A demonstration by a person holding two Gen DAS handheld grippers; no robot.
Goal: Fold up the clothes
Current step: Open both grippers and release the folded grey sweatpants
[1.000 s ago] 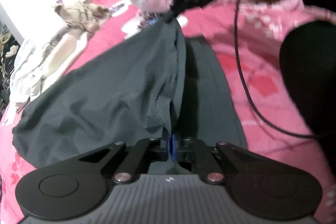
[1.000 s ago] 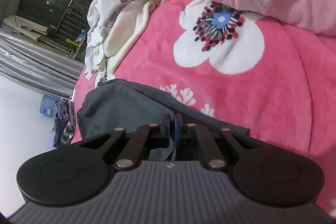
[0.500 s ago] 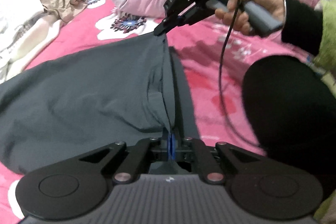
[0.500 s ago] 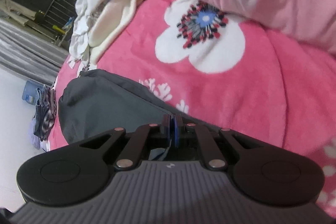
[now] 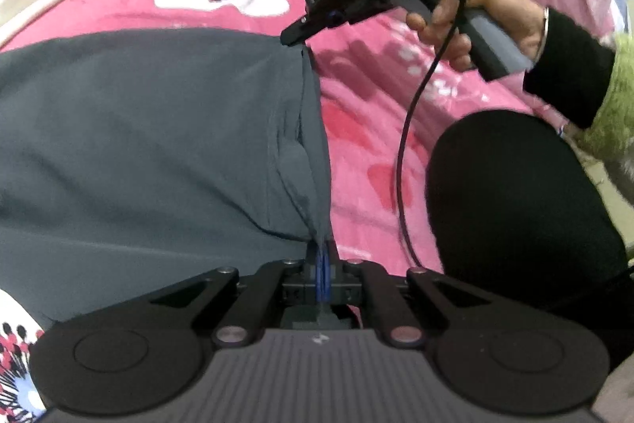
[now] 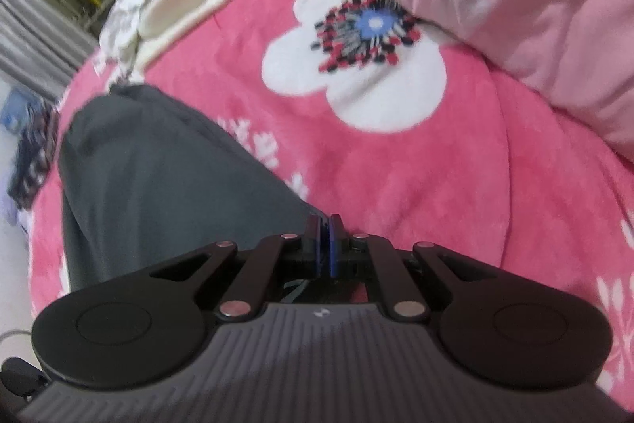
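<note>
both grippers, left gripper (image 5: 321, 256) and right gripper (image 5: 295, 36), clamp grey garment (image 5: 138, 129) edge, stretched over bed (image 5: 368, 129); apparently mid-fold, stage unclear.

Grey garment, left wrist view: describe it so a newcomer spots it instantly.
On the pink flowered blanket, left of the person's black-clad knee, lies the grey garment, spread wide. It is the only plain dark cloth there, and both grippers, left and right, pinch its right edge.

Both wrist views low, close; share grey garment (image 5: 150, 129), seemingly
</note>
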